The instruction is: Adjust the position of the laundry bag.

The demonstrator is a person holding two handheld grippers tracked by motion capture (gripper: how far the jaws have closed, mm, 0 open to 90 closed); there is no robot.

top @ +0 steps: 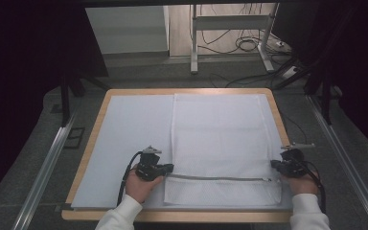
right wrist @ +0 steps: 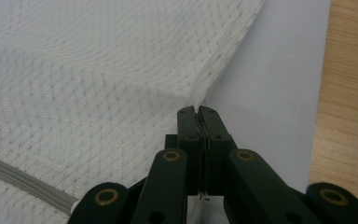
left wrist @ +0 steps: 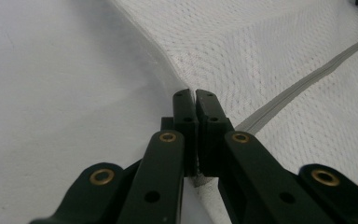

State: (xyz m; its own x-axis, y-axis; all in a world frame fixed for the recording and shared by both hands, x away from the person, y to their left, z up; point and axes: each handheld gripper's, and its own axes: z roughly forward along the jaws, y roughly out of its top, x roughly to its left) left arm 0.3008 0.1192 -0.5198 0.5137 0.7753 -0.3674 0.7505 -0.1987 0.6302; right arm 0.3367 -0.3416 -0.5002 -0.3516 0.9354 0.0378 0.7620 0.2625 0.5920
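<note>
Both my grippers pinch the side edges of the white mesh laundry bag near the table's front edge.

My left gripper (top: 168,168) has its black jaws clamped tight on the left edge of the white mesh laundry bag (top: 220,139), just by the end of its grey zipper (top: 218,179). My right gripper (top: 273,164) has its jaws pressed together on the bag's right edge, a fold of mesh caught between them. The bag lies flat on the pale grey mat (top: 129,139) covering the wooden table (top: 96,124), towards its right side, zipper end nearest the front edge.
</note>
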